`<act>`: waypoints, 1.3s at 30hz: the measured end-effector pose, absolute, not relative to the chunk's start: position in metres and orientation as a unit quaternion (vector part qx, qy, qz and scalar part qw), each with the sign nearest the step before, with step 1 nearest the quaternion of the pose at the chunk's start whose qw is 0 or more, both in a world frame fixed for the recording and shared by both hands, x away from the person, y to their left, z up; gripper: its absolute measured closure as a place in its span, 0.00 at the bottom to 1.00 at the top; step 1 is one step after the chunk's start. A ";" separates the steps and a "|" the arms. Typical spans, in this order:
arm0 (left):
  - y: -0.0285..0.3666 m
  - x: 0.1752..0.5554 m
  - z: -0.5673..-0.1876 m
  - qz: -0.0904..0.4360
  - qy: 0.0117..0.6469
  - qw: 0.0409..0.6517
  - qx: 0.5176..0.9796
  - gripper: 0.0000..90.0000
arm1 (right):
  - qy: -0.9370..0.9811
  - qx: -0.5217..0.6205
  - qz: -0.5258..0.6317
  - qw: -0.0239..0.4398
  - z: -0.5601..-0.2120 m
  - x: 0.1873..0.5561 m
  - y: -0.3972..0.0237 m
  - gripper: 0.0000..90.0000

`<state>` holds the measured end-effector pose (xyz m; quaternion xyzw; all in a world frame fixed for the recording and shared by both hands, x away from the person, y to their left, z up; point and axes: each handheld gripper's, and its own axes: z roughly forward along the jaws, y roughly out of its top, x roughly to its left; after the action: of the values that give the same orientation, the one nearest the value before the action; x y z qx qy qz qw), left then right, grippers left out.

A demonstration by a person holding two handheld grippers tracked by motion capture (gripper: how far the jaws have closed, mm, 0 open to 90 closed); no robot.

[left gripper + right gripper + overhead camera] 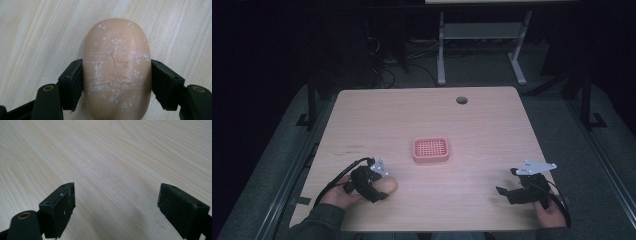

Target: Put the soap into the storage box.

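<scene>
Left gripper view: scuffed, white-flecked peach soap bar (117, 70) between jaws.

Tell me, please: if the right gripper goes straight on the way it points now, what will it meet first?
Probably nothing. The right gripper stands open over bare table, and its own view looks free ahead. In the high view it seems to point leftward, but depth is unclear.

- a light wooden table (492, 125) with a round cable hole near its far edge;
- a pink perforated plastic tray (430, 150) lies mid-table;
- a tan oval soap bar (116, 67) rests at the near left
</scene>
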<state>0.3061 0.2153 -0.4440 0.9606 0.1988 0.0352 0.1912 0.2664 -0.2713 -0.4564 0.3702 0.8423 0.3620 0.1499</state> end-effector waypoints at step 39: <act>0.192 0.324 -0.433 0.015 0.183 0.195 0.963 0.36 | 0.840 0.371 0.367 0.151 -0.456 0.265 -0.274 0.16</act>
<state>0.3239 0.1921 -0.4327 0.9635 0.1826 0.0148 0.1952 0.2654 -0.2738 -0.4556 0.3710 0.8398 0.3666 0.1507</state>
